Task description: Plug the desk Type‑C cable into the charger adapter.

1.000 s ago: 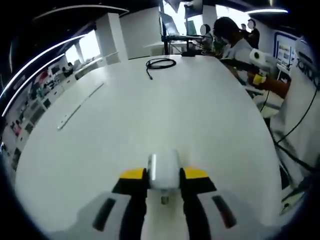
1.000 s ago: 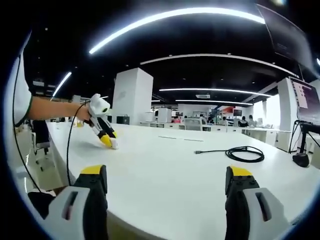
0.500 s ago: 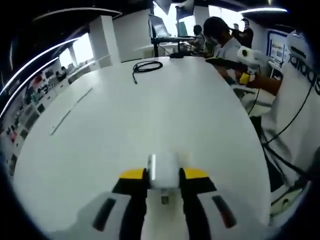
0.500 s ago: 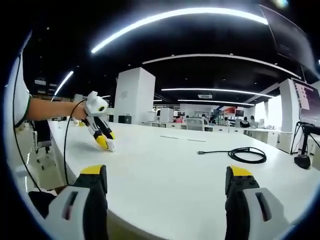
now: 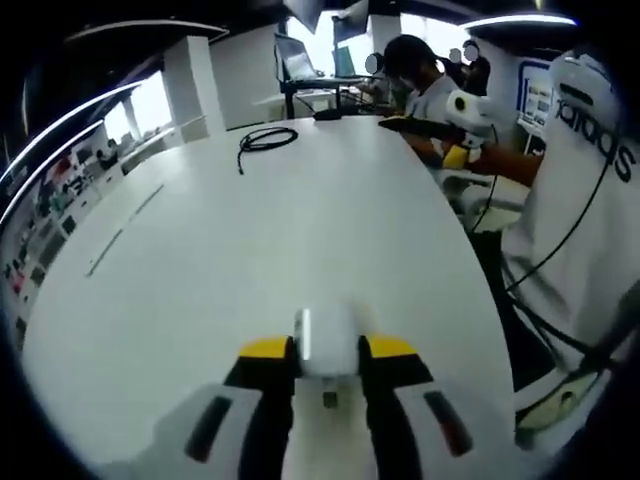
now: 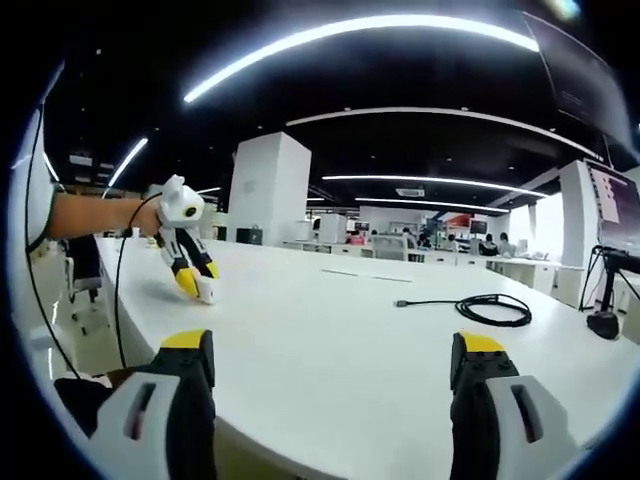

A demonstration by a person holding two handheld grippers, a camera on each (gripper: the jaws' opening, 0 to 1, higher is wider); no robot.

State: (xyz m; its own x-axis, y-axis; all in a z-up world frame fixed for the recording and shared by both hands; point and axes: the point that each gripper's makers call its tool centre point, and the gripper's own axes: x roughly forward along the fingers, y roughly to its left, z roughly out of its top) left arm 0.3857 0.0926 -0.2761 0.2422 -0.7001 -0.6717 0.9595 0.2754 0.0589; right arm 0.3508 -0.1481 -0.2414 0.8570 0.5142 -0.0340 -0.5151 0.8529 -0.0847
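White charger adapter (image 5: pixel 328 340) clamped in left gripper (image 5: pixel 328 352) (cable (image 5: pixel 262 140) well apart).

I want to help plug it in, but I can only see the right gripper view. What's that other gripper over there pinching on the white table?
Observer: The left gripper is shut on a small white rectangular charger adapter, which sits between its yellow-tipped jaws.
Operator: Is the black cable near it?
Observer: No. In the left gripper view, the coiled black Type-C cable lies far across the white table. Only its loose end trails back toward the adapter.
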